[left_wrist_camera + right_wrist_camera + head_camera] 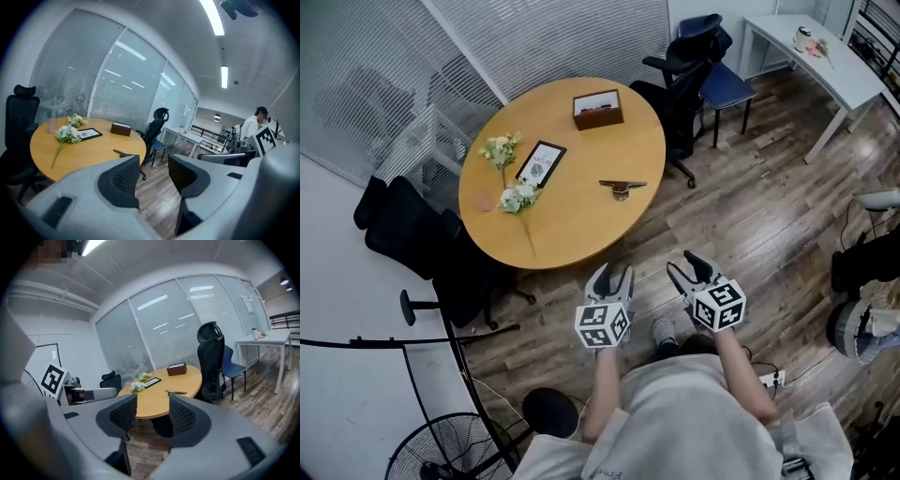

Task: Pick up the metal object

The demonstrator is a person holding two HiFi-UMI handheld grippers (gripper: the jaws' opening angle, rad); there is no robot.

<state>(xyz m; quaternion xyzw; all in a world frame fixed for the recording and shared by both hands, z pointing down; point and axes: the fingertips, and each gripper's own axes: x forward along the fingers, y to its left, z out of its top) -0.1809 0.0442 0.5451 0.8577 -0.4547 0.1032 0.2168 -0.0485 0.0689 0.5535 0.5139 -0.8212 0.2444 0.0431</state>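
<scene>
Wood-plank floor (pixel 741 234) underfoot, blinds (pixel 553 42) at the back, and you're standing off from the round bench (pixel 581 230) with nothing picked up yet.

Sweeping from the left: far out to the left of your left hand-held gripper (pixel 614 274), the black chairs (pixel 403 230) sit tucked at the bench's rim. Ahead and left of that hand-held gripper, the white flowers (pixel 517 195) lie flat, stem trailing toward you, with the framed card (pixel 542 162) just beyond them. Further ahead, near the far rim, sits the brown box (pixel 598 109).

And there's your target: the metal object (pixel 622 187), a thin flat bar on a small stub as far as I can make out. It lies on bare wood almost straight ahead of the left hand-held gripper and ahead-left of the right hand-held gripper (pixel 686 265), well apart from both. It sits alone, clear of flowers and card, so I'd judge the run-in open from your side.

Left jaws are spread wide, with only floor showing between them. Right jaws are spread wide too, and empty. Both point forward and a little down, side by side before your body, which reads as readiness for the reach, not the grab itself.

Right of the right hand-held gripper, the black office chair (pixel 684 70) crowds the bench's rim, so the near side looks the cleaner line.
</scene>
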